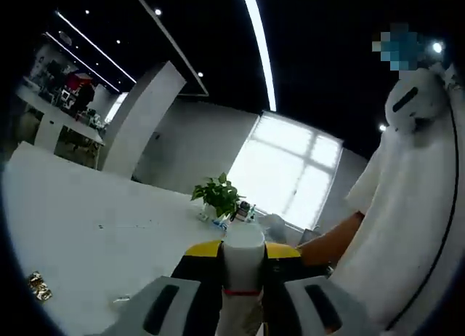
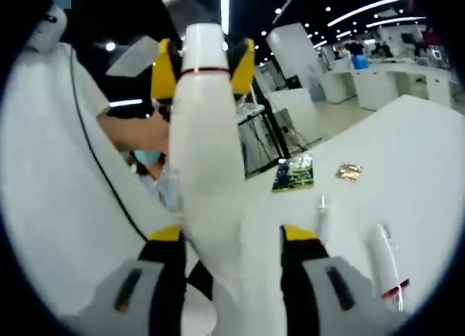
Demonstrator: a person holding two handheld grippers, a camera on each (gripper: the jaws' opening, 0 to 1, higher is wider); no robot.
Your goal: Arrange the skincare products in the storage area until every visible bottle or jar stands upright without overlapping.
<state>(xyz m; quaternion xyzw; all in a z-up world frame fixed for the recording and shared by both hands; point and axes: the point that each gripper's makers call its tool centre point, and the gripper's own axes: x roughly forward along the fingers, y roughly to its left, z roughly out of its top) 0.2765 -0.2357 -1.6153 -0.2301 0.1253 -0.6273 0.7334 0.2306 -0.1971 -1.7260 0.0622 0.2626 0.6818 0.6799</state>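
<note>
Gripping one tall white plastic bottle (image 2: 207,169) between them, both grippers (image 1: 243,278) (image 2: 229,238) are clenched mid-transfer; upright placement on the white table (image 2: 407,169) is judged next.

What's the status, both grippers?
Left gripper shut on white bottle's cap end. Right gripper clamps its body. Bottle held in air between them. White tube lying flat on table.

Left gripper view: low over white table (image 1: 87,220), tilted upward, facing bright window (image 1: 290,169), dark ceiling. Right gripper view: rolled, facing across same white table toward distant desks. Both very near long white plastic bottle with thin red band (image 2: 207,154), shared between views; opposite ends.
</note>
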